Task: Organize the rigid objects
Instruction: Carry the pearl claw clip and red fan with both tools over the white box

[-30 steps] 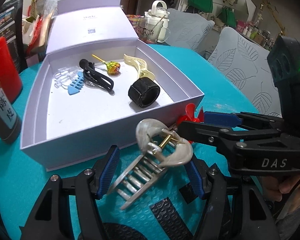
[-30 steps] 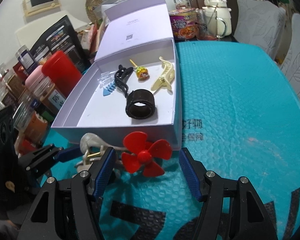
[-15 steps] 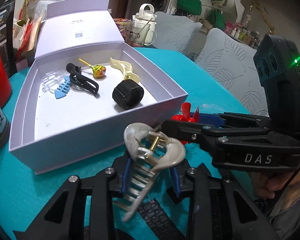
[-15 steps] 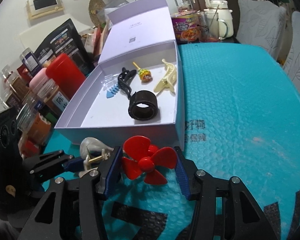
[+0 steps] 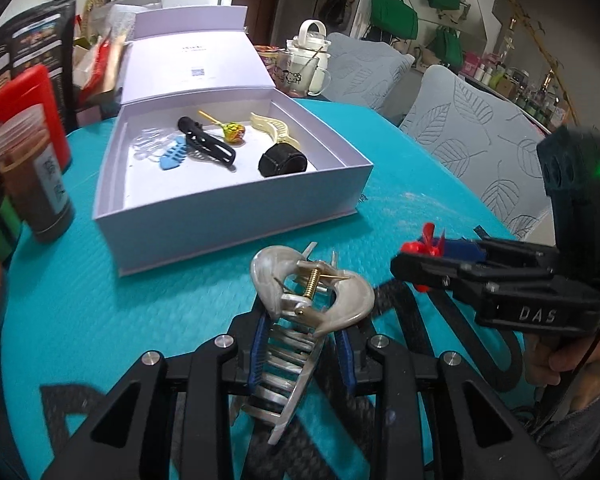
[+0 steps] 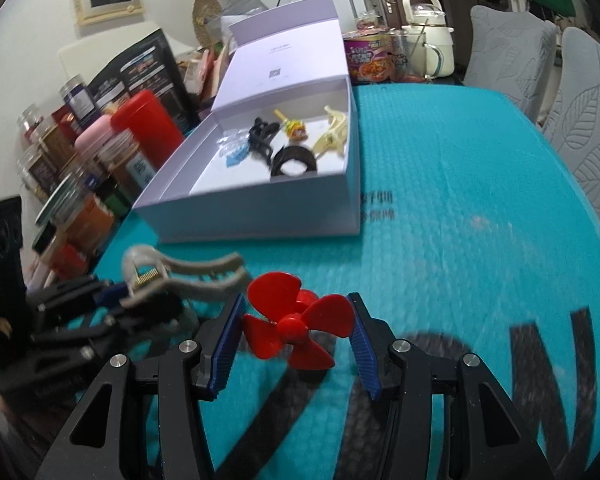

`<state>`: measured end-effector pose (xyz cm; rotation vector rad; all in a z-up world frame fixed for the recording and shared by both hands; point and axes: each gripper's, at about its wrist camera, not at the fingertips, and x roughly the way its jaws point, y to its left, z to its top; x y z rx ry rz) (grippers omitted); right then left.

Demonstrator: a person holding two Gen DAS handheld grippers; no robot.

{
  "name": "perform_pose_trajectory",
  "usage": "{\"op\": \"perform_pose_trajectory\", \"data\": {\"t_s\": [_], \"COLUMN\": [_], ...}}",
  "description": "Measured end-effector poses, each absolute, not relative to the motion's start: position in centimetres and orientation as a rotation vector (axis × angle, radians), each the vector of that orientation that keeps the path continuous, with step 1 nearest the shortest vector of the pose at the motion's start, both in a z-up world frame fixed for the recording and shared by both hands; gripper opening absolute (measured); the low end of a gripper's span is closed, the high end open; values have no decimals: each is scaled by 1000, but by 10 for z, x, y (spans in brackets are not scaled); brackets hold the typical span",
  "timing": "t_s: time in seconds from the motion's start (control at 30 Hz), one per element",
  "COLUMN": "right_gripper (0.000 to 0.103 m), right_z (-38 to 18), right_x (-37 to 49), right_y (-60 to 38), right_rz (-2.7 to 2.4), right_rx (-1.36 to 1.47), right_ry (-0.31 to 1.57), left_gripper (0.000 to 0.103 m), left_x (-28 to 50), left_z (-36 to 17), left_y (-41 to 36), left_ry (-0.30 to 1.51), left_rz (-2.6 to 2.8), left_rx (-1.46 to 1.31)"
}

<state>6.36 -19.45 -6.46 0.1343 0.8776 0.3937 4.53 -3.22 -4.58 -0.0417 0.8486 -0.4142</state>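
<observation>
My left gripper (image 5: 300, 350) is shut on a pearly hair claw clip (image 5: 312, 300) and holds it above the teal mat. My right gripper (image 6: 296, 334) is shut on a red propeller (image 6: 296, 326), also lifted; it shows in the left wrist view (image 5: 428, 240) at the right. The claw clip shows at the left in the right wrist view (image 6: 172, 272). An open lilac box (image 5: 236, 208) lies ahead, holding a black band (image 5: 282, 162), cream clip (image 5: 272, 130), lollipop (image 5: 234, 133), black clip (image 5: 206, 142) and blue fish-bone piece (image 5: 172, 158).
Jars and a red canister (image 6: 148, 120) crowd the table's left side next to the box. A white kettle (image 6: 428, 40), glass mug and noodle cup stand behind the box. Grey leaf-patterned chairs (image 5: 480, 136) line the right edge. The box lid (image 5: 196, 68) stands upright.
Both grippers closed on their objects and lifted them off the mat, pulling back from the box. The claw clip and propeller now hang in the jaws.
</observation>
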Motion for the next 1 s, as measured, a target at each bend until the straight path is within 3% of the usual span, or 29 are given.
{"op": "perform_pose_trajectory", "data": {"t_s": [0.5, 0.73, 1.0], "right_gripper": [51, 52, 52], "right_z": [-79, -86, -87], "right_x": [19, 17, 15], "right_y": [-179, -178, -177], "right_rz": [419, 406, 396], "right_rx": [90, 101, 91], "right_ry": [893, 907, 891], "left_gripper": [30, 39, 39], "left_x": [13, 25, 27], "left_z": [-61, -76, -76], "left_y": [-23, -22, -29], "left_ry": [900, 938, 932], "left_rz": [-405, -393, -370], "left_rx": [-28, -85, -42]}}
